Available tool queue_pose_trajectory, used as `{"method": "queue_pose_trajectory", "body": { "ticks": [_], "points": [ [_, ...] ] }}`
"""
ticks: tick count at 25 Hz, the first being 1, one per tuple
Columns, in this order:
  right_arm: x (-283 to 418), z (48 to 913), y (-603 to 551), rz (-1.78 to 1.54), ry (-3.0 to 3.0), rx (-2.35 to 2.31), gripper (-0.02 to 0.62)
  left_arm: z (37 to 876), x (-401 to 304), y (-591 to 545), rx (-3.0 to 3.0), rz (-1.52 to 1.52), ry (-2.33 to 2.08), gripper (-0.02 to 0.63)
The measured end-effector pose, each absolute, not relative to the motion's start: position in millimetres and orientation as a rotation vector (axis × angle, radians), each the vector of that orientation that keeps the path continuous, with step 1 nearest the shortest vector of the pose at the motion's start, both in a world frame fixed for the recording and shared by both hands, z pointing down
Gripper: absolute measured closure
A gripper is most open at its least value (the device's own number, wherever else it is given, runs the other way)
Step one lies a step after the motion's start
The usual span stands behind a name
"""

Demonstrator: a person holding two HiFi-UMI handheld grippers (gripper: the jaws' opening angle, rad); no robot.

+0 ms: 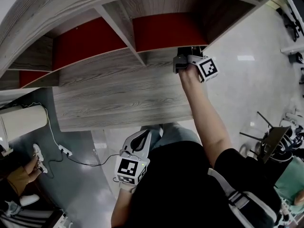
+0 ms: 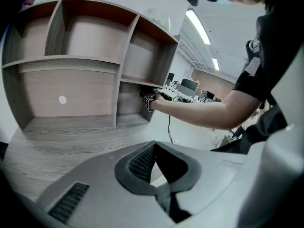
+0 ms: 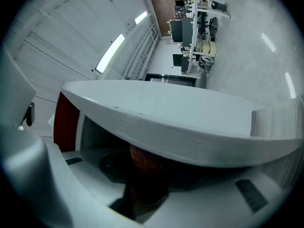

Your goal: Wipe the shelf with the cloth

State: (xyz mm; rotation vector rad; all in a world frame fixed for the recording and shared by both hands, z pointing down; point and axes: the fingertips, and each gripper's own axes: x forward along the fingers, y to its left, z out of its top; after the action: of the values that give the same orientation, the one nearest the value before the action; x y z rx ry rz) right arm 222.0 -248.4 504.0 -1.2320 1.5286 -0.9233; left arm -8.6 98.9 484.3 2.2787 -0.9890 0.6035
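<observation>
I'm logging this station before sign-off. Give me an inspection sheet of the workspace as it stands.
Surface: grey wood shelf, red back panels, bare.
Job's things: reddish cloth at the right-hand compartment.
Clutter: nothing seen.
Grippers: right gripper jaws shut on the cloth; left gripper held low, jaws together, empty.
Cables: cable to a power strip on the floor.
Surroundings: chair at right; another person's legs at lower left.

Matt wood-grain shelf (image 1: 118, 94); rough, coarse-woven cloth (image 3: 145, 167); smooth, glossy floor (image 1: 247, 80).
</observation>
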Motion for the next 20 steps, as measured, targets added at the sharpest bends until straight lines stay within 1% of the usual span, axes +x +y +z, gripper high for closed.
{"method": "queue_pose_trajectory", "body": {
  "ticks": [7, 16, 20],
  "points": [
    [222, 536, -263, -0.973, 1.46, -1.268, 0.44, 489, -20, 100, 2.241, 0.597, -1.008, 0.598],
    [223, 629, -250, -1.188, 1.209, -1.445, 0.44, 494, -32, 102, 2.22, 0.598, -1.002, 0.598],
    [225, 633, -250, -1.148, 1.186, -1.407, 0.439, 495, -35, 103, 2.217, 0.592, -0.994, 0.598]
  ]
}}
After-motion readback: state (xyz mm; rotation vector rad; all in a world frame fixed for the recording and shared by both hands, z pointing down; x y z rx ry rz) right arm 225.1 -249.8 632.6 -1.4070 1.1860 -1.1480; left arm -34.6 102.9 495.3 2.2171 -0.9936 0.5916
